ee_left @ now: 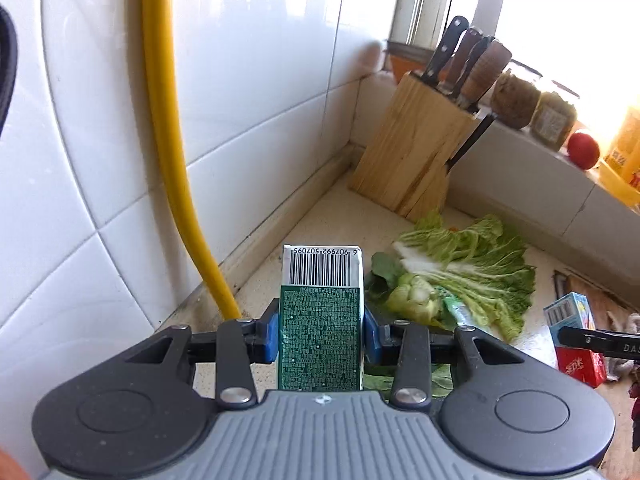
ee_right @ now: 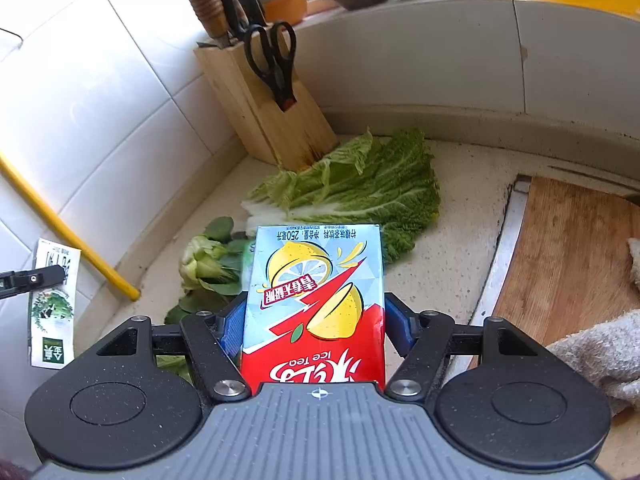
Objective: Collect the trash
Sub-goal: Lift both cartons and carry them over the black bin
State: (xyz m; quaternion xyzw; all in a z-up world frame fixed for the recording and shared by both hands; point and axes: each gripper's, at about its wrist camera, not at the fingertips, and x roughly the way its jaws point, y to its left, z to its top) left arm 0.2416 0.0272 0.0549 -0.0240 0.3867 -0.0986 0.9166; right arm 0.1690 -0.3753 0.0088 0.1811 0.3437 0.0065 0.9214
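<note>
While my left gripper (ee_left: 320, 338) pinches the green carton (ee_left: 320, 320) and my right gripper (ee_right: 314, 330) the ice tea carton (ee_right: 316, 304), both raised above the counter (ee_right: 460, 240), 2 cartons are collected; vegetable scraps (ee_right: 360, 192) remain.

White tiled wall (ee_left: 248, 80) meets a speckled countertop (ee_right: 460, 248) beneath a sunlit window (ee_left: 560, 20).

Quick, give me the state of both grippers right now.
Left gripper: jaws closed on the green carton.
Right gripper: jaws closed on the ice tea carton.
</note>
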